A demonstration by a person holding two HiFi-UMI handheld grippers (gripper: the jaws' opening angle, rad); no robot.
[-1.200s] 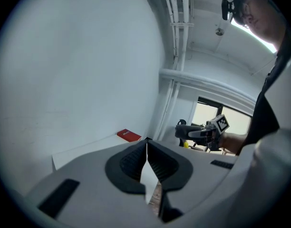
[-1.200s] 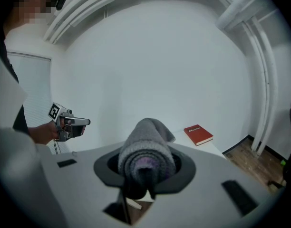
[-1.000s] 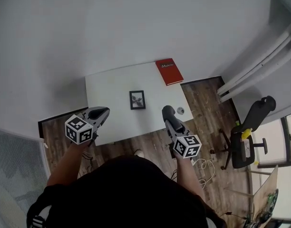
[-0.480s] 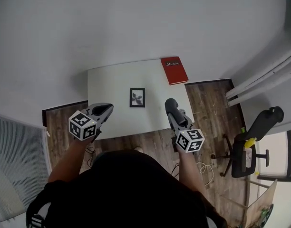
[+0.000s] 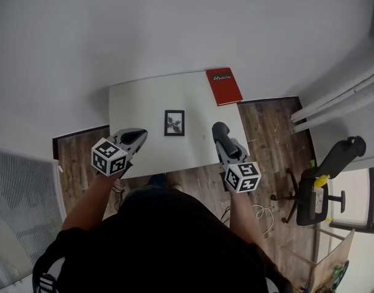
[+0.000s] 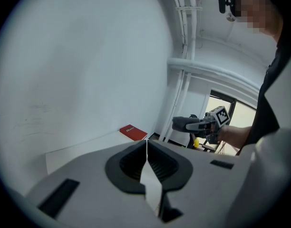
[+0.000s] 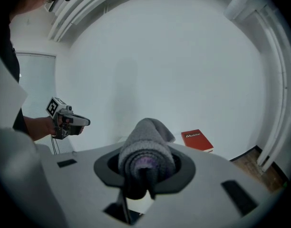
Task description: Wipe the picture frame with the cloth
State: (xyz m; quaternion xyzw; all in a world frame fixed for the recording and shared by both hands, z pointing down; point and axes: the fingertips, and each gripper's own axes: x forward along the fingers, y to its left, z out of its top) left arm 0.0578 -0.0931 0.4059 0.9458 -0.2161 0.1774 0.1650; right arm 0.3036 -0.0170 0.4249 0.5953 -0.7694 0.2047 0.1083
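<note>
Cloth [image 7: 146, 144] clamped in right gripper [image 7: 144, 167]; left gripper [image 6: 146, 161] closed, empty; picture frame [image 5: 174, 122] only overhead.

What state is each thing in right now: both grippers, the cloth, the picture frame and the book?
Left gripper: fingers shut, nothing between them.
Right gripper: shut on the cloth.
Cloth: bunched up, clamped in the right gripper, not yet on the frame.
Picture frame: lying flat, face up, on the table, untouched.
Red book: closed, flat at the table's far right corner.

The white table [image 5: 137, 107] bears a small picture frame [image 5: 174, 122] and a red book [image 5: 223, 86].
</note>
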